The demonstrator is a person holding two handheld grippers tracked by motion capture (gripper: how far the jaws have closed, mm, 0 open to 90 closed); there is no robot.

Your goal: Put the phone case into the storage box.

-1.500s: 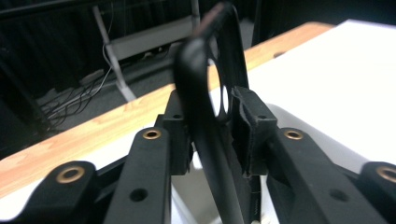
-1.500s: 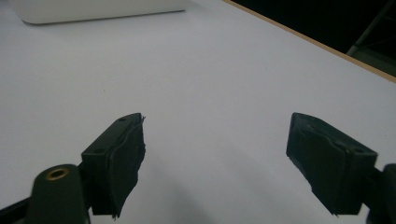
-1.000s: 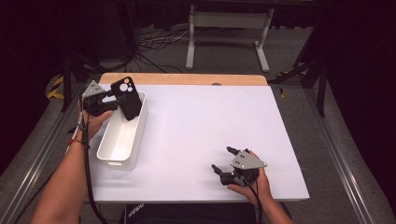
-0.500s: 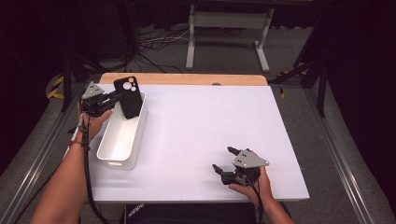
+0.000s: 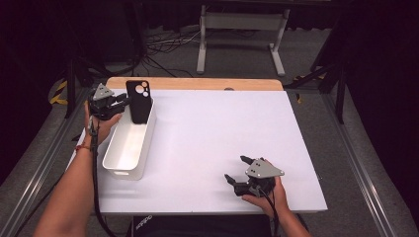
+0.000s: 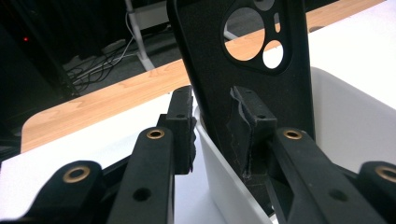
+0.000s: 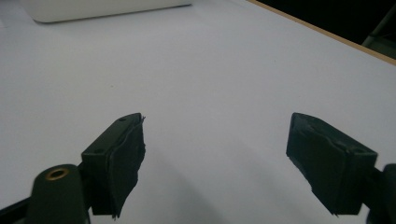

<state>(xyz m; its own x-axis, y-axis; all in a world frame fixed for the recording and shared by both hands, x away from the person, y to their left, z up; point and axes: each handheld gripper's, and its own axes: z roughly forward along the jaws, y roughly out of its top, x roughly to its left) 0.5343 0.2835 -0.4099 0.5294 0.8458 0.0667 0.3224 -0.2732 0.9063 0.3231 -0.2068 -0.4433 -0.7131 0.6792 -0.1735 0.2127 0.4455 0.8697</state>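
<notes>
A black phone case (image 5: pixel 138 102) stands upright in the far end of a white bin (image 5: pixel 126 159), its camera cut-outs at the top. My left gripper (image 5: pixel 126 102) sits at the bin's far left corner with its tips at the case. In the left gripper view the jaws (image 6: pixel 212 126) are a little apart and straddle the bin wall (image 6: pixel 348 123). The case (image 6: pixel 282 100) rises just beyond them, with a sliver of gap at the left pad. My right gripper (image 5: pixel 234 168) rests open near the table's front edge, and its wide-spread jaws (image 7: pixel 215 154) hold nothing.
The white table top (image 5: pixel 222 123) has a wooden strip (image 5: pixel 197 83) along its far edge. The bin (image 7: pixel 102 8) lies along the table's left side. Cables and a stand's legs (image 5: pixel 239 44) are on the floor beyond. A cable trails from each gripper.
The case was tilted above the bin; it now stands upright with its lower end down inside the far end. The left gripper shifted slightly. The right gripper stayed put.
</notes>
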